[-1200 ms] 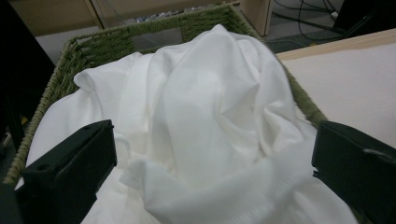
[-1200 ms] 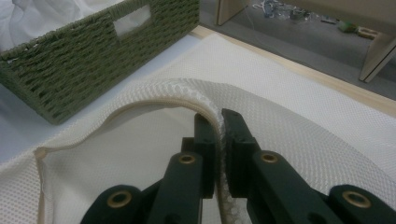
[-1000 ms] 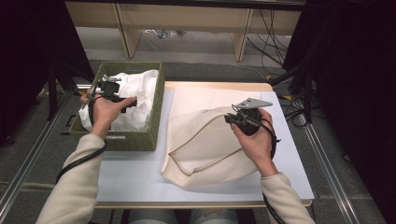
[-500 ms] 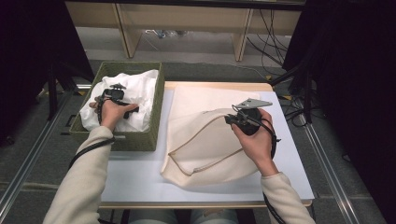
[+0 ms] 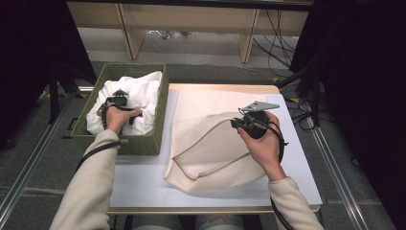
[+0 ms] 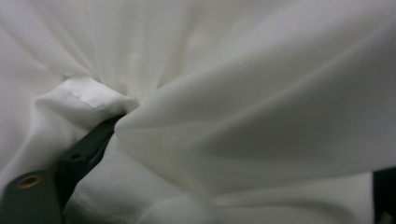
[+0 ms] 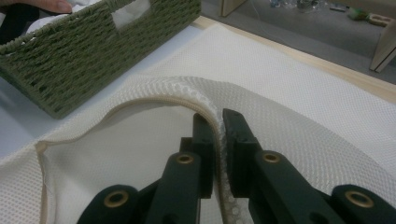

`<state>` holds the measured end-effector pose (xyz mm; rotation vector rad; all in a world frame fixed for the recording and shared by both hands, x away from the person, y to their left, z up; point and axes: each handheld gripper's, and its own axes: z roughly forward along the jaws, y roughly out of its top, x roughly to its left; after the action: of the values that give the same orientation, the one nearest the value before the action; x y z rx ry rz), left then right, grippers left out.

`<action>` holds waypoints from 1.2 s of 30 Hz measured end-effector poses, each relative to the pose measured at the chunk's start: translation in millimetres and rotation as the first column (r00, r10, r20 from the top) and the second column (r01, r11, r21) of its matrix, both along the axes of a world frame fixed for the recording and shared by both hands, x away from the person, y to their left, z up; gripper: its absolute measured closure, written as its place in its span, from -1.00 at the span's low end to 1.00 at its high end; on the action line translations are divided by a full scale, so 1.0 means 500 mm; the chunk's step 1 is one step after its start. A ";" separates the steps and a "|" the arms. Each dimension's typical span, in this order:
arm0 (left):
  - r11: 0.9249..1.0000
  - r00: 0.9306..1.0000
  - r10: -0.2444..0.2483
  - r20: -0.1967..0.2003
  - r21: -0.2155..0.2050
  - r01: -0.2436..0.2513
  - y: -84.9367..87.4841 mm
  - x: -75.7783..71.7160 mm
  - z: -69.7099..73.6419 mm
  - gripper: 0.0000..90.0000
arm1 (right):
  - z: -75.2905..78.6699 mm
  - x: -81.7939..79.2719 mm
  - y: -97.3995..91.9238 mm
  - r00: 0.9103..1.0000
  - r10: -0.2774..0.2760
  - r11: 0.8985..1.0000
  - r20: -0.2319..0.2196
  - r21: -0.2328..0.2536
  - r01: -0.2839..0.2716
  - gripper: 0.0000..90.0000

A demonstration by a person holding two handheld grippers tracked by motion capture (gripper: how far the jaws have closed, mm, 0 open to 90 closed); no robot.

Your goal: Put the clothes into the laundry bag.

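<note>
Left gripper (image 5: 117,98), jaws just closing into the white cloth (image 5: 143,91) in the basket (image 5: 160,122) at the table's left edge — a thin pinch may slip; right gripper (image 7: 217,126) clamps the mesh bag (image 5: 215,148) rim.

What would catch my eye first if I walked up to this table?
Probably the big cream mesh bag spread across the table, its open rim pinched and lifted by the right tongs. Next, at the table's left, the green woven basket heaped with white cloth, into which the left tongs are plunged.
</note>
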<state>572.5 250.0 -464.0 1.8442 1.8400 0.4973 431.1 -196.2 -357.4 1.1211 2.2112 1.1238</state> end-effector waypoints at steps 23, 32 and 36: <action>0.990 0.990 -0.136 0.035 0.046 0.134 -0.001 -0.009 0.039 0.67 | -0.003 0.000 -0.004 1.000 -0.008 1.000 -0.002 -0.020 0.008 0.90; 0.988 0.950 -0.153 0.273 0.061 0.142 0.007 -0.044 0.104 0.68 | -0.002 -0.002 -0.004 1.000 -0.018 1.000 -0.018 -0.001 0.018 0.91; 0.990 0.912 -0.139 0.386 0.049 0.130 0.007 -0.067 0.125 0.68 | -0.002 -0.003 -0.003 1.000 -0.024 1.000 -0.012 -0.001 0.024 0.91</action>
<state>539.2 253.6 -401.5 1.7211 1.4367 0.7739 429.4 -197.9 -358.3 1.1542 2.2009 1.1093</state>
